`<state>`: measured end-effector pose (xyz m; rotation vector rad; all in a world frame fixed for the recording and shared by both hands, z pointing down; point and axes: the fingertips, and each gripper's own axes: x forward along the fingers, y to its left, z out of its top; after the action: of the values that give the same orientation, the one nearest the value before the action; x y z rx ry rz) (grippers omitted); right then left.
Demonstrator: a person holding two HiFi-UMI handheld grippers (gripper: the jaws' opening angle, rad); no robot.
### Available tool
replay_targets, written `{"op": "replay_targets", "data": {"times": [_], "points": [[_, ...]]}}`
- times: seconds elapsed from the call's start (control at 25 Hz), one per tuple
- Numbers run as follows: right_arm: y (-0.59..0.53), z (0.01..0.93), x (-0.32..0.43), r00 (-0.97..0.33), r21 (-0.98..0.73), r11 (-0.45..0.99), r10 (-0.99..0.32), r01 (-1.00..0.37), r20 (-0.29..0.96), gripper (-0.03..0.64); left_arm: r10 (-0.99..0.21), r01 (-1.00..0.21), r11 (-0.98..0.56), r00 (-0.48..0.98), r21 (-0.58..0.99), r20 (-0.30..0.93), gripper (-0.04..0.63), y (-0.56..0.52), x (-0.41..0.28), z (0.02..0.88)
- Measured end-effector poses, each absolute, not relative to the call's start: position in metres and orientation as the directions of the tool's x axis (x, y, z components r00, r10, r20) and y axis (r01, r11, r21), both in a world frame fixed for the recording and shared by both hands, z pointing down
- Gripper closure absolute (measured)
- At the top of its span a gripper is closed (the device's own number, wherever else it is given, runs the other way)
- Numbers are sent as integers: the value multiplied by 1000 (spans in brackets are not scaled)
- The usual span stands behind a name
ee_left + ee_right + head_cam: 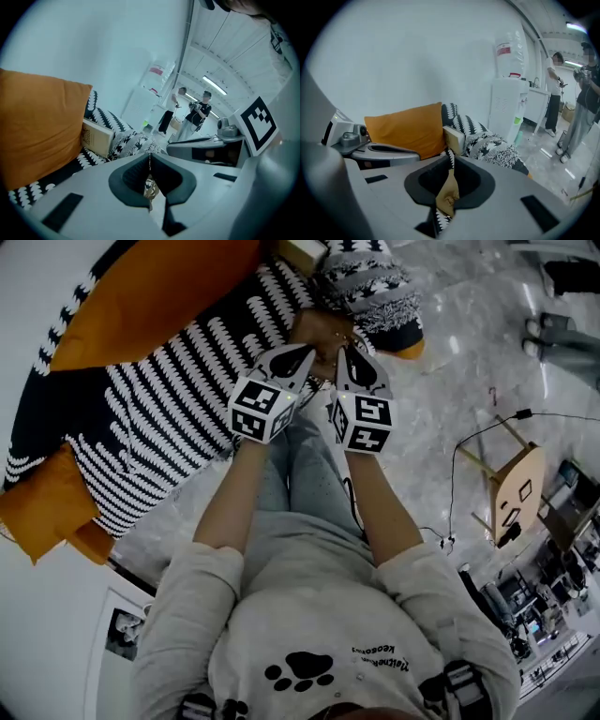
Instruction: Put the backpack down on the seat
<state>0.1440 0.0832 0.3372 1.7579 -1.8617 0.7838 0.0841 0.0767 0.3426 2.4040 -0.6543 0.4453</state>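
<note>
Head view: the left gripper [302, 357] and right gripper [349, 357] sit side by side, both reaching onto the brown backpack [323, 329]. The backpack is at the front edge of the black-and-white patterned sofa [169, 418], just beside a fuzzy patterned cushion [375, 287]. The grippers cover most of it, so its long axis and facing cannot be made out. In the right gripper view the jaws are pressed together on a tan strip of the backpack. In the left gripper view the jaws likewise pinch a thin piece of it. An orange cushion [150, 296] leans behind.
</note>
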Motion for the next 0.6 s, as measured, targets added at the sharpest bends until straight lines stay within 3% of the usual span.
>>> {"op": "replay_targets", "data": {"times": [0.32, 0.6], "points": [[101, 254, 114, -195, -127, 148, -753, -981, 628, 578, -394, -560, -708, 819, 430, 417, 575, 96, 67, 258], [113, 154, 102, -302, -102, 291, -810, -951, 503, 581, -439, -557, -727, 827, 402, 351, 575, 113, 59, 176]]}}
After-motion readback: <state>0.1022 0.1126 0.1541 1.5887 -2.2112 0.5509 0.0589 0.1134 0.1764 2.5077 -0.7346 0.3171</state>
